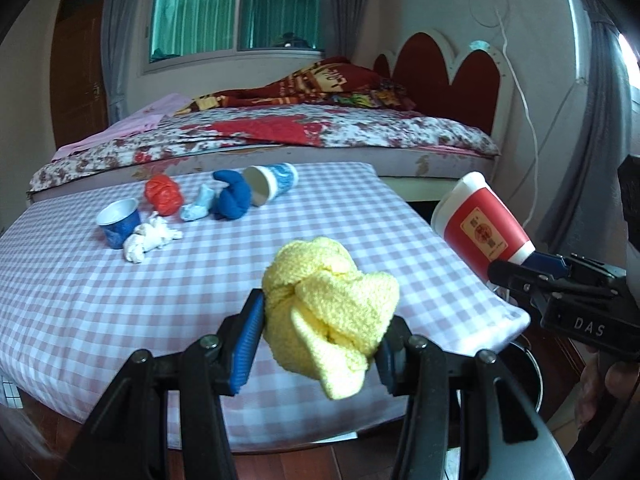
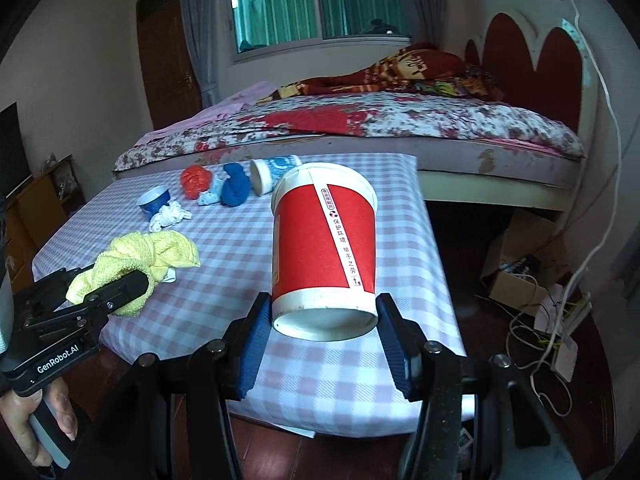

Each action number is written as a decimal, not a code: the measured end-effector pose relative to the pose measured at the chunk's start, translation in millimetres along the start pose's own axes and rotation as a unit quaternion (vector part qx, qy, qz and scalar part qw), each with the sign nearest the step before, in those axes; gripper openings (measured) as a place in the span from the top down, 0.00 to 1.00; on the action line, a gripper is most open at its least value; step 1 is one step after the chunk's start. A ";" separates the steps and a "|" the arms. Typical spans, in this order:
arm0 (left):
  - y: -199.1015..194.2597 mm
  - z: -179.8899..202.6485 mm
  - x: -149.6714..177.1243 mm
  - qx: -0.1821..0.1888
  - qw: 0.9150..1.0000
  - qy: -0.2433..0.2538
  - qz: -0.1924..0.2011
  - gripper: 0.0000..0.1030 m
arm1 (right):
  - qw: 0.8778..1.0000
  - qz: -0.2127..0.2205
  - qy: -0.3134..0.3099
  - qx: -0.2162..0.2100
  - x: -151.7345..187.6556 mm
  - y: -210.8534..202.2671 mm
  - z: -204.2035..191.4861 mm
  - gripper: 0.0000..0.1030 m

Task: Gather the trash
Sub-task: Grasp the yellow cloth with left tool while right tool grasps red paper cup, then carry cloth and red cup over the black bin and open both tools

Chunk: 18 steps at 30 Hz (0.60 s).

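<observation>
We hold a knotted yellow cloth in our left tool — its blue pads press on both sides of the bundle, which hangs lifted above the near edge of the desk with its pink-and-white checked cover. Our right tool is clamped on the base of a red paper cup, carried tilted with its white rim pointing away from us, above the desk's near right corner. Toward the far left of the desk lies the rest of the trash: a small blue cup standing upright, a crumpled white tissue just beside it, a crumpled red plastic bag, a pale blue wad, a dark blue cloth, and a blue-and-white paper cup lying on its side near the far edge — its mouth turned toward us. Behind the desk stands a bed with a floral cover.
</observation>
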<state>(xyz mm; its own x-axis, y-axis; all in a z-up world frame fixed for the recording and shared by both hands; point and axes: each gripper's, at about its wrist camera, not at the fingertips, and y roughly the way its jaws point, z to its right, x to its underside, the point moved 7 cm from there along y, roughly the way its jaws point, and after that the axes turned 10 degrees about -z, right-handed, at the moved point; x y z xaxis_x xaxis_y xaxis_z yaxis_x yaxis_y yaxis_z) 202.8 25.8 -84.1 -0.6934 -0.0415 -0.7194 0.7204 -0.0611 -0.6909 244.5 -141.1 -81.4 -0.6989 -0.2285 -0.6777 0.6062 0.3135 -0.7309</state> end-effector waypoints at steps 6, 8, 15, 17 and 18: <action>-0.1 32.8 4.8 0.021 1.000 0.019 -0.002 0.51 | 1.000 0.011 0.023 0.019 19.4 -21.3 30.0 0.47; 0.1 45.3 6.4 0.029 0.999 0.028 -0.003 0.51 | 0.999 0.012 0.033 0.027 27.9 -26.6 41.3 0.47; 2.9 86.6 10.8 0.057 0.997 0.055 -0.008 0.51 | 0.997 0.011 0.063 0.050 51.9 -43.6 79.3 0.47; 2.8 99.8 11.9 0.065 0.996 0.063 -0.009 0.51 | 0.996 0.011 0.072 0.056 58.3 -49.6 91.9 0.47; 3.1 107.6 12.3 0.070 0.995 0.068 -0.009 0.51 | 0.995 0.011 0.076 0.059 60.8 -51.8 97.1 0.47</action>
<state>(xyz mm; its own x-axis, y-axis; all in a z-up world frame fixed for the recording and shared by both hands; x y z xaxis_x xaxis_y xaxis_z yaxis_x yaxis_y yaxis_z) 194.9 -82.2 -87.3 -0.6911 0.0961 -0.7163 0.6919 -0.1986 -0.6942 207.4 -260.7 -92.6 -0.7288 -0.0787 -0.6802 0.6560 0.2044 -0.7266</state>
